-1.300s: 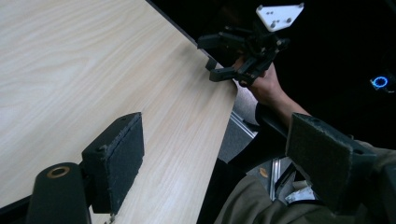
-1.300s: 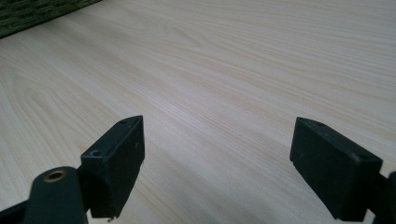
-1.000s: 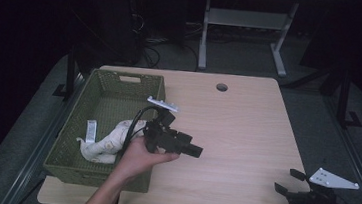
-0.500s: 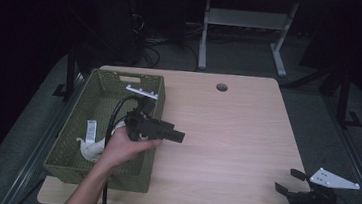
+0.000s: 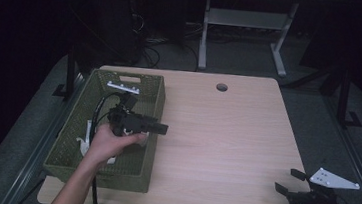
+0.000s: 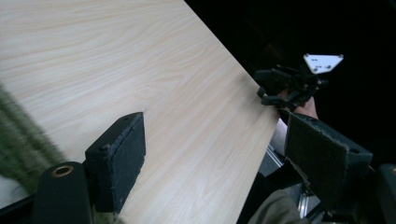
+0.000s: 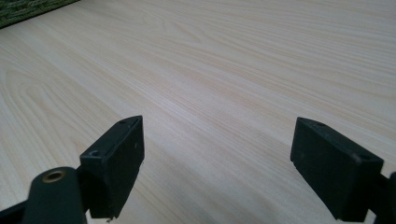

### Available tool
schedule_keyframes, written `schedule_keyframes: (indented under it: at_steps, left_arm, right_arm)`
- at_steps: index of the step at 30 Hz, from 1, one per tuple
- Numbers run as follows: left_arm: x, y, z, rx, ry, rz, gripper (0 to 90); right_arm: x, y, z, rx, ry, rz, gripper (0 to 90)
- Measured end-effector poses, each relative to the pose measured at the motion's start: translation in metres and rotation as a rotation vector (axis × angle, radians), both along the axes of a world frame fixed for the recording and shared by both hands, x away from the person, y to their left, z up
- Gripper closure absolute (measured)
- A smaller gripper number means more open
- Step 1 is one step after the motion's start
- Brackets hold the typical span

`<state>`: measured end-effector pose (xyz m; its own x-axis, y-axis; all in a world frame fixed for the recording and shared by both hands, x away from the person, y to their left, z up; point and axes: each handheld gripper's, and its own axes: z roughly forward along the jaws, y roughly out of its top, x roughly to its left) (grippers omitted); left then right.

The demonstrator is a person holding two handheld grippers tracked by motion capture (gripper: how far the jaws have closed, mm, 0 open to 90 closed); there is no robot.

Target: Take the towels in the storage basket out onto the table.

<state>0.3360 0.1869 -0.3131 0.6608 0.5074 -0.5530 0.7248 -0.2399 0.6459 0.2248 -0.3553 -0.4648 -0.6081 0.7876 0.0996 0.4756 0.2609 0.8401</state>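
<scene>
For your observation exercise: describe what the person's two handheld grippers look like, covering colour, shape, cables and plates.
Both tools are black. Each claw has two blocky jaws faced with dark, rough-textured pads. The right gripper carries a pale grey three-cornered plate dotted with small holes. The left gripper bears a similar pale plate and trails a black cable. Both forearms are bare, with no sleeves in the high view.

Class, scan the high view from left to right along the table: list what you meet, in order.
Green basket → left claw held over the basket's right edge → bare stretch of table → right claw near the table's front right corner.
</scene>
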Motion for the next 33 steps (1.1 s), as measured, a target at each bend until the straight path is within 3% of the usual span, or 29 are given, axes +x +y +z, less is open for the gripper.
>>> schedule_keyframes:
  at_steps: [14, 24, 33]
  left_arm:
    - [0.01, 0.031, -0.006, 0.087, -0.011, 0.11, 21.0]
    - [0.012, 0.052, -0.011, 0.108, 0.006, 0.166, 20.8]
    - [0.014, 0.071, -0.022, 0.175, 0.02, 0.228, 21.4]
  right_arm:
    - [0.0, 0.0, 0.0, -0.001, 0.0, 0.006, 17.2]
    - [0.001, 0.001, -0.001, -0.004, 0.0, 0.011, 17.2]
    - [0.0, 0.002, 0.0, -0.004, 0.001, 0.01, 17.2]
